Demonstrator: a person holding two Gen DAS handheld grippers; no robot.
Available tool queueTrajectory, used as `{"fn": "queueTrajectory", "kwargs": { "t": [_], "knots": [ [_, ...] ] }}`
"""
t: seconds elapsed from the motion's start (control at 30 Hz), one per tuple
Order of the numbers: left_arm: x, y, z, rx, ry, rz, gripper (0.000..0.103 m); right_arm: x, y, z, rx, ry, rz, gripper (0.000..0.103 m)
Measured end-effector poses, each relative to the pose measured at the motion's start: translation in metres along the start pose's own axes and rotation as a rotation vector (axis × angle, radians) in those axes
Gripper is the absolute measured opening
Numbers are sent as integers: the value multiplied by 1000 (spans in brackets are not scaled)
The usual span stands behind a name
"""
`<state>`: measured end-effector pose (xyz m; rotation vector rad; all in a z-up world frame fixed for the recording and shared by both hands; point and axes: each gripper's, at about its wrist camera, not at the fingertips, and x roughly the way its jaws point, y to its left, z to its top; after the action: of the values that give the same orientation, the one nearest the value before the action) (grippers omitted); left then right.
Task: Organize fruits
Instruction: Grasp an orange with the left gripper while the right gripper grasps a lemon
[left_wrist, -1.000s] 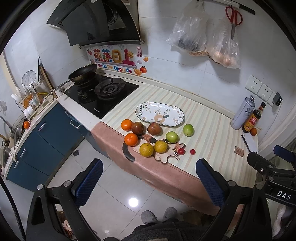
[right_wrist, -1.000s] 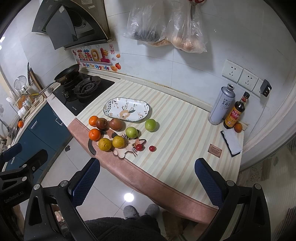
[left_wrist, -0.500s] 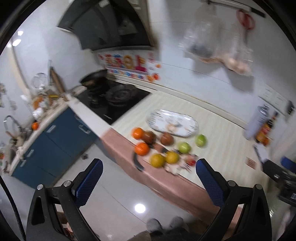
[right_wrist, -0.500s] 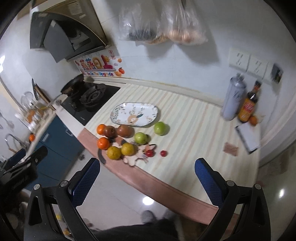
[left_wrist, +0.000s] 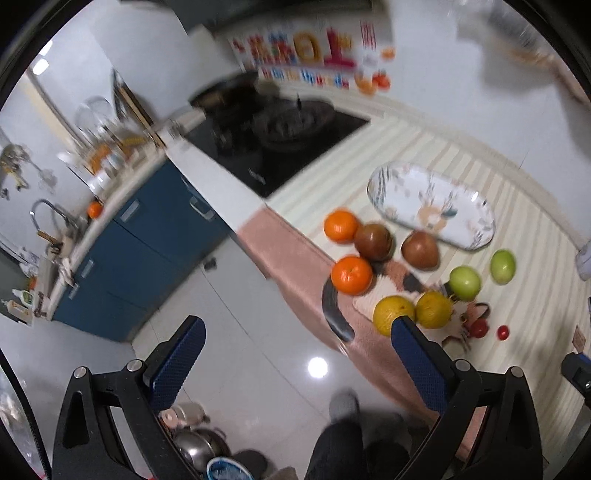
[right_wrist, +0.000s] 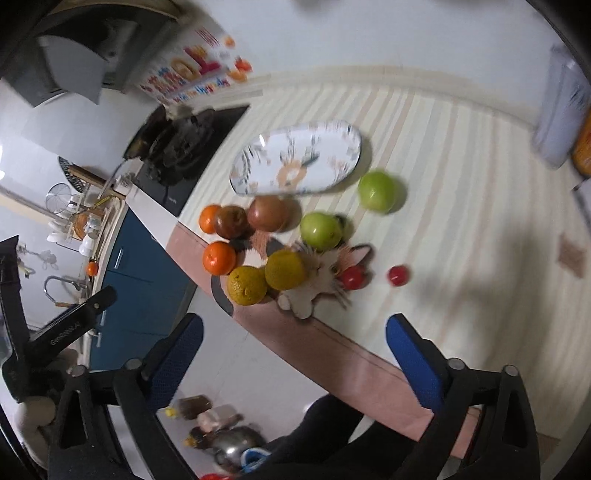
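Well above the floor, both grippers hang spread wide with nothing between their blue pads. The left gripper (left_wrist: 295, 350) sits out over the tiled floor beside the counter's pink edge, its right finger overlapping a yellow citrus (left_wrist: 393, 319) in that view. The right gripper (right_wrist: 295, 347) is nearer the counter, its right finger over the striped countertop (right_wrist: 461, 221).

On that counter, the fruit lies in a loose cluster near the front edge. An oval patterned plate (right_wrist: 295, 164) sits behind the cluster, bare of fruit (both views are motion-blurred, so its pattern is hard to read). Just in front of it are two brownish-red fruits (right_wrist: 267, 213), side by side, with an orange (right_wrist: 209, 218) touching the left one. A second orange (right_wrist: 219, 258) lies nearer the edge. Two yellow citrus fruits (right_wrist: 284, 269) touch each other, resting on a cat-shaped mat (right_wrist: 325, 269). One green apple (right_wrist: 320, 229) sits at the mat's back edge; another green apple (right_wrist: 376, 191) stands apart to the right, near the plate's end. Two small red tomatoes (right_wrist: 398, 275) lie to the right of the citrus, one on the mat and one just off it on the stripes.

To the left, a black gas stove (left_wrist: 280, 136) is set into the counter, with blue cabinets (left_wrist: 147, 236) beyond it.
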<state>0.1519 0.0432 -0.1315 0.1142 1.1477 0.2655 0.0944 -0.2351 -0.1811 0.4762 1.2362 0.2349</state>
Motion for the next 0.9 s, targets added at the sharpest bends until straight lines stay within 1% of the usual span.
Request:
{"fn": "queueTrajectory", "kwargs": {
  "t": [0.07, 0.13, 0.2, 0.27, 0.37, 0.47, 0.53, 0.67, 0.7, 0.8, 0.87, 0.9],
  "knots": [
    [30, 1, 8, 6, 52, -35, 103, 34, 0, 9, 34, 40, 5, 96],
    [61, 1, 18, 14, 112, -72, 103, 71, 0, 18, 76, 79, 8, 90],
    [88, -2, 25, 30, 159, -105, 99, 102, 1, 24, 116, 117, 6, 86],
    [114, -4, 32, 51, 214, -140, 98, 135, 3, 30, 166, 157, 4, 84],
    [152, -9, 44, 69, 286, -228, 98, 173, 6, 37, 230, 197, -16, 83],
    [177, -14, 55, 95, 327, -287, 98, 198, 9, 41, 282, 225, -33, 83],
    [193, -21, 61, 131, 353, -309, 98, 210, 10, 43, 308, 236, -46, 83],
    [216, -34, 66, 202, 404, -336, 98, 234, 16, 46, 364, 271, -53, 83],
    [220, -37, 65, 216, 419, -342, 98, 235, 15, 45, 371, 266, -49, 83],
    [230, -45, 62, 258, 446, -348, 98, 248, 19, 46, 381, 288, -67, 83],
    [235, -48, 61, 273, 460, -359, 98, 254, 21, 47, 390, 306, -62, 80],
    [236, -48, 61, 277, 464, -361, 91, 256, 22, 49, 392, 309, -60, 76]
  ]
}}
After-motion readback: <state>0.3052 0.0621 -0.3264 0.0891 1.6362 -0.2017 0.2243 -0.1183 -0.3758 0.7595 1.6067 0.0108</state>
